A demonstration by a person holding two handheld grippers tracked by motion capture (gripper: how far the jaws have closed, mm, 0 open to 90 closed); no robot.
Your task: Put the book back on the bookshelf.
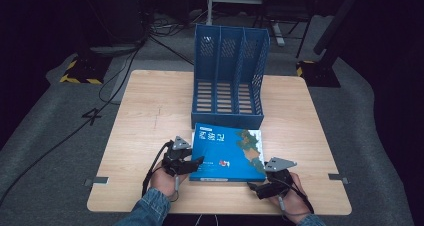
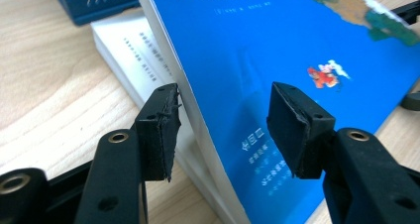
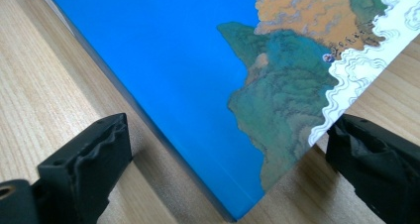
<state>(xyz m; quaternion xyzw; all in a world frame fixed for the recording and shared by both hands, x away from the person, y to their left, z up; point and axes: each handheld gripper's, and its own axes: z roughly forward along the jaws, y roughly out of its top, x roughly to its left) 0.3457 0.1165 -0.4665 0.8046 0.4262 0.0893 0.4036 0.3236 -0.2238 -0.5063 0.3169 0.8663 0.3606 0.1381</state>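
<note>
Nearest, at the table's (image 1: 150,111) near edge: two hands, each with a gripper. Beyond them, a blue file rack (image 1: 229,78) upright at the far middle, three slots, open side facing near. Just in front of it, a blue book (image 1: 230,153), its left edge tilted up off a white book (image 2: 133,60) beneath. Left gripper (image 1: 192,162) at that raised left edge, jaws wide apart astride it, gripping nothing. Right gripper (image 1: 255,187) at the near right corner, jaws spread wide, corner between them, unclamped.
</note>
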